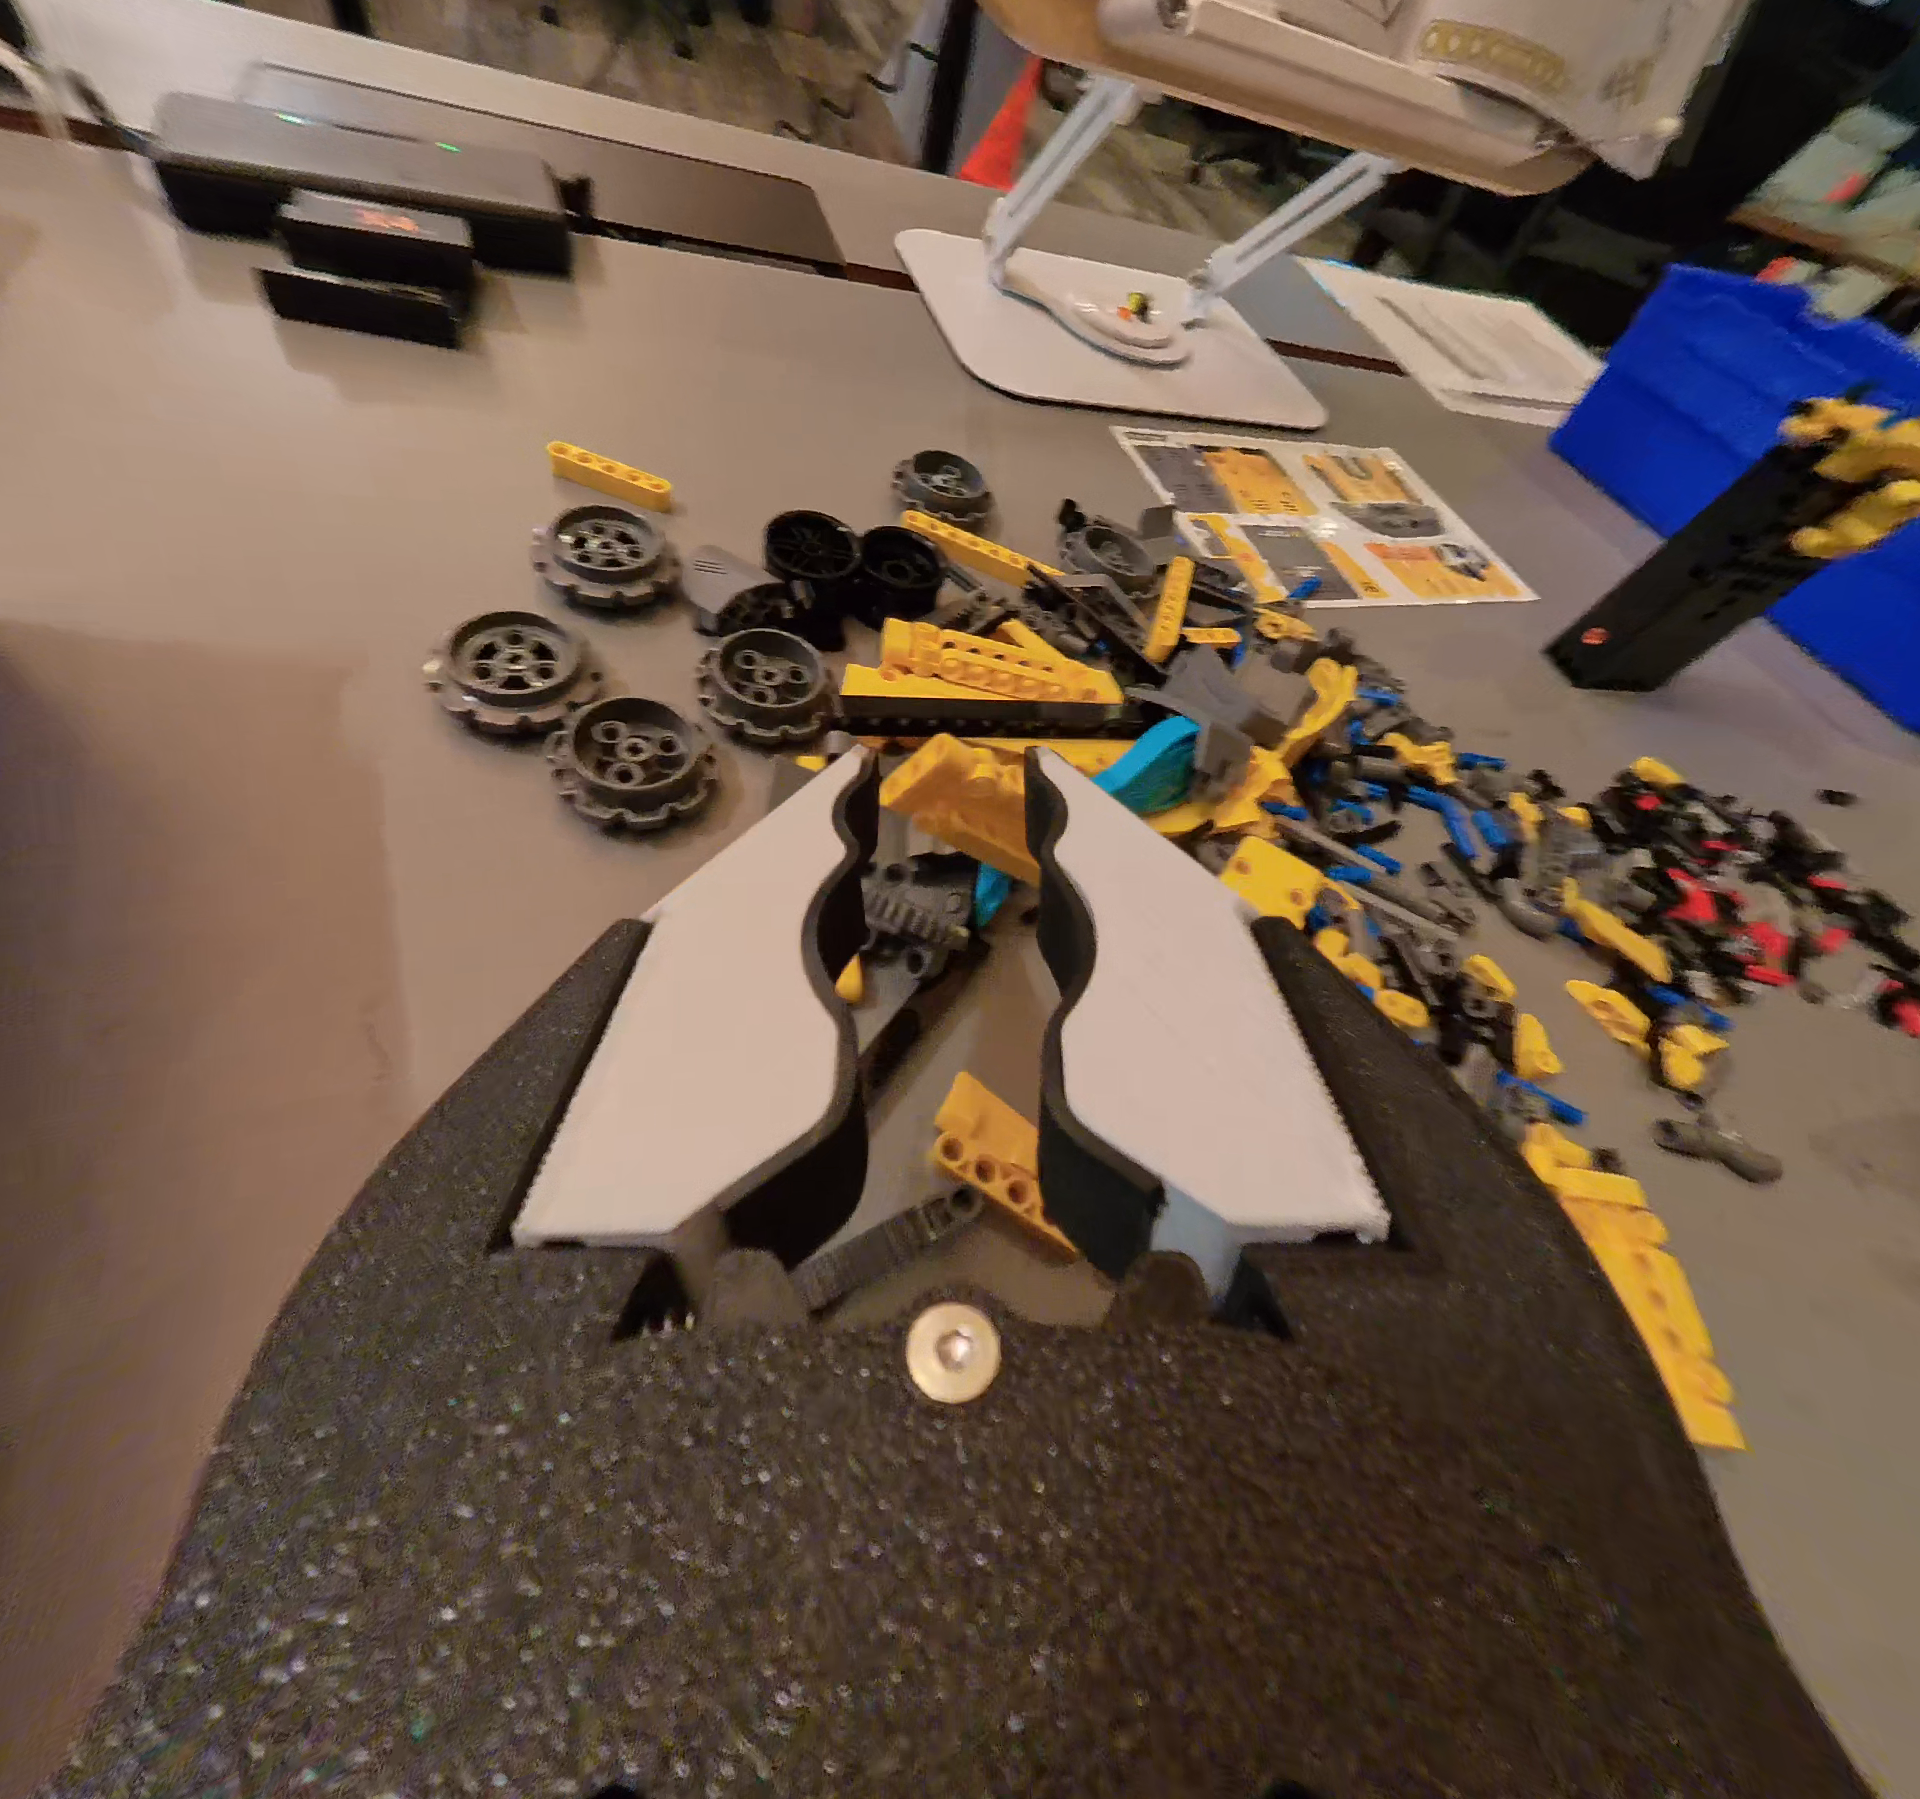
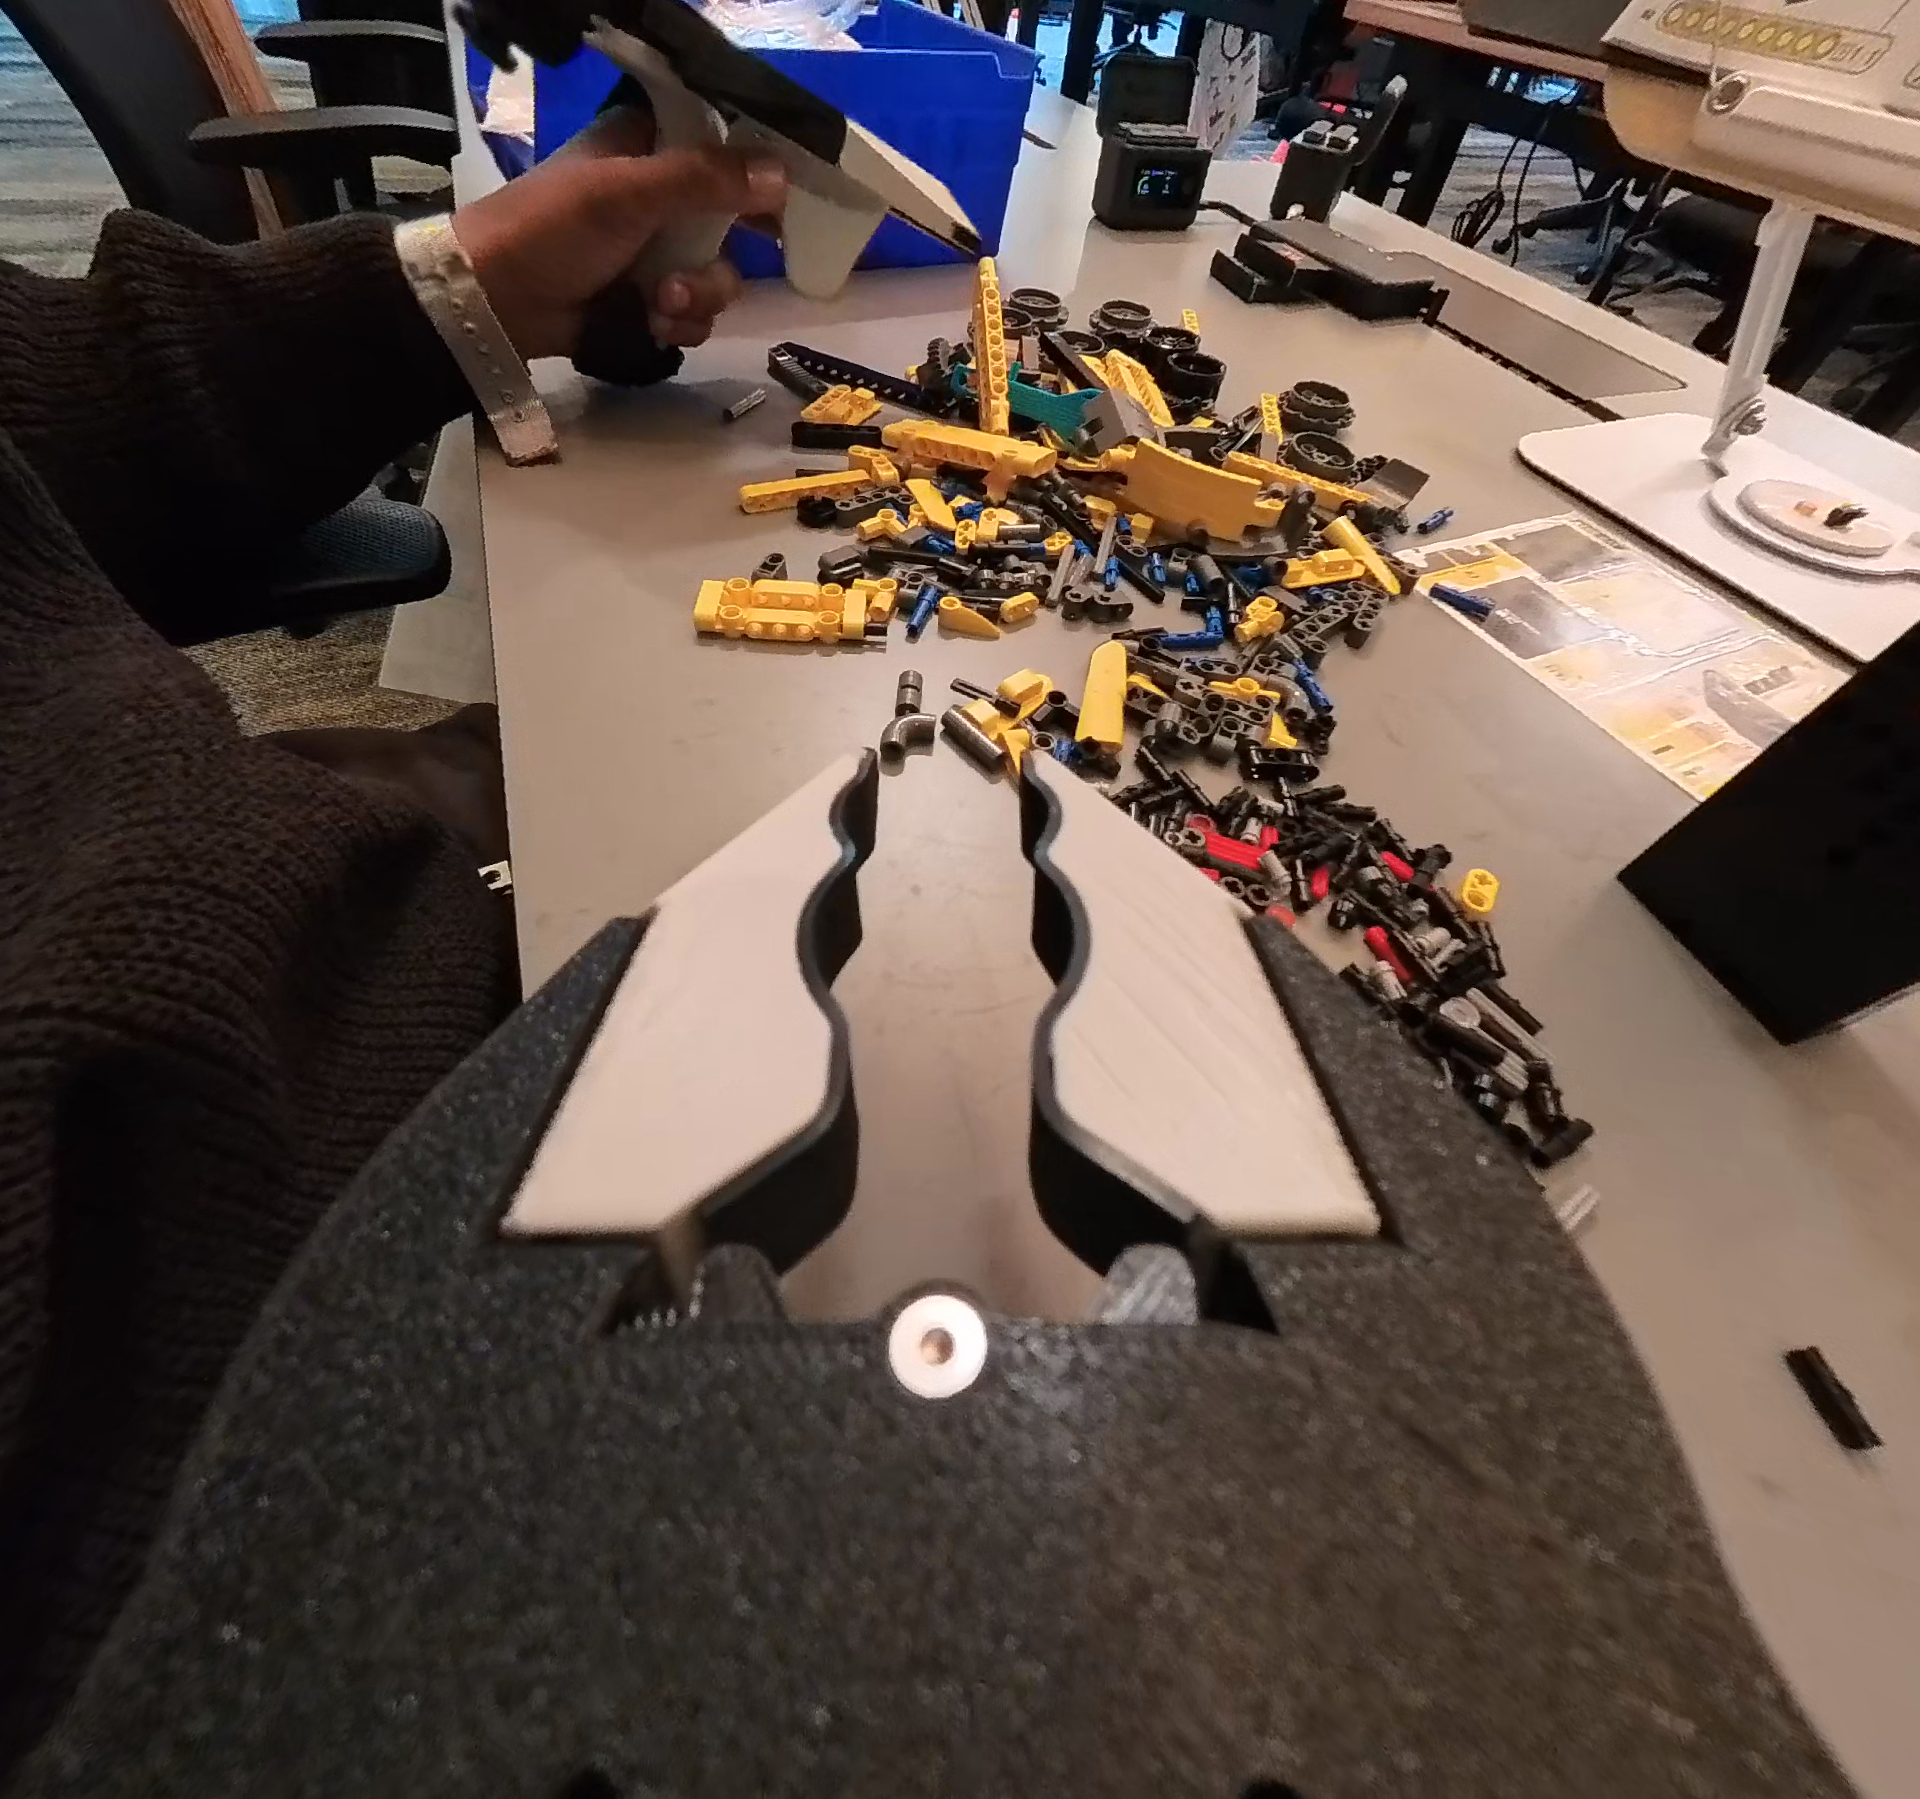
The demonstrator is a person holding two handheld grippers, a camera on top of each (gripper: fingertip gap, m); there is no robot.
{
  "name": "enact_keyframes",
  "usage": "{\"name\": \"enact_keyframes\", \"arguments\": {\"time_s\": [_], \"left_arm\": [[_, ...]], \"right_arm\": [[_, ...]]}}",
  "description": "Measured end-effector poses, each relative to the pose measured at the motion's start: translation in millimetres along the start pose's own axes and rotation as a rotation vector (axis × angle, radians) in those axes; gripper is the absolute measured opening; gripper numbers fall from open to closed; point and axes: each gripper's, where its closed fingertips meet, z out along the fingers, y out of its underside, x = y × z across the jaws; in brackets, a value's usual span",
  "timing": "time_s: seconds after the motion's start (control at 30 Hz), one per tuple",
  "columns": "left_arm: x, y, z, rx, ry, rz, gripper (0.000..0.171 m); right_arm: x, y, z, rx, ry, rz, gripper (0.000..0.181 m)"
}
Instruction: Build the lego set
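Grippers both gape, holding nothing: left gripper (image 1: 951, 773) hangs over yellow beams (image 1: 966, 793), right gripper (image 2: 948, 778) just short of a grey elbow (image 2: 902, 737).

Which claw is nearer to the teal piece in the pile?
Left. The left claw hangs open just above the teal piece, which shows right beside its fingertips. The right claw, also open, hangs over bare table at the pile's near edge, many parts away from it.
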Motion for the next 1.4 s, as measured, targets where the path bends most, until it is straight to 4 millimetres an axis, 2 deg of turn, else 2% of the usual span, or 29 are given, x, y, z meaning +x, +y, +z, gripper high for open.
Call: {"name": "enact_keyframes", "arguments": {"time_s": [0.1, 0.23, 0.27, 0.4, 0.57, 0.73, 0.87, 1.0, 1.07, 1.2, 1.3, 1.4], "left_arm": [[-1, -2, -7, 0.011, -0.073, 0.069, 0.027], [18, 0, -19, 0.01, -0.047, 0.089, 0.027], [23, 4, -24, 0.0, -0.037, 0.081, 0.027], [51, 27, -43, -0.041, 0.069, 0.056, 0.027], [90, 58, -55, -0.169, 0.255, 0.22, 0.028], [122, 73, -54, -0.295, 0.532, 0.276, 0.029], [125, 80, -39, -0.409, 0.604, 0.268, 0.029], [126, 70, -26, -0.397, 0.542, 0.257, 0.029], [126, 70, -23, -0.374, 0.494, 0.278, 0.029], [127, 79, -19, -0.343, 0.405, 0.292, 0.029], [134, 76, -16, -0.297, 0.37, 0.263, 0.029], [135, 75, -11, -0.294, 0.375, 0.276, 0.029]], "right_arm": [[1, 0, 1, 0.0, 0.005, 0.001, 0.027], [11, 7, 6, -0.062, 0.085, 0.002, 0.023], [13, 9, 9, -0.08, 0.11, 0.002, 0.017], [2, 2, 24, -0.07, 0.042, 0.063, 0.016], [-2, -9, 56, -0.079, -0.054, 0.137, 0.016], [-7, -16, 93, -0.163, -0.144, 0.177, 0.017], [5, -15, 107, -0.213, -0.091, 0.182, 0.019], [18, -27, 109, -0.152, -0.056, 0.176, 0.02], [17, -28, 105, -0.108, -0.068, 0.154, 0.02], [16, -15, 93, -0.099, -0.076, 0.118, 0.02], [12, -27, 85, -0.039, -0.09, 0.122, 0.021], [12, -31, 86, -0.015, -0.115, 0.151, 0.021]]}}
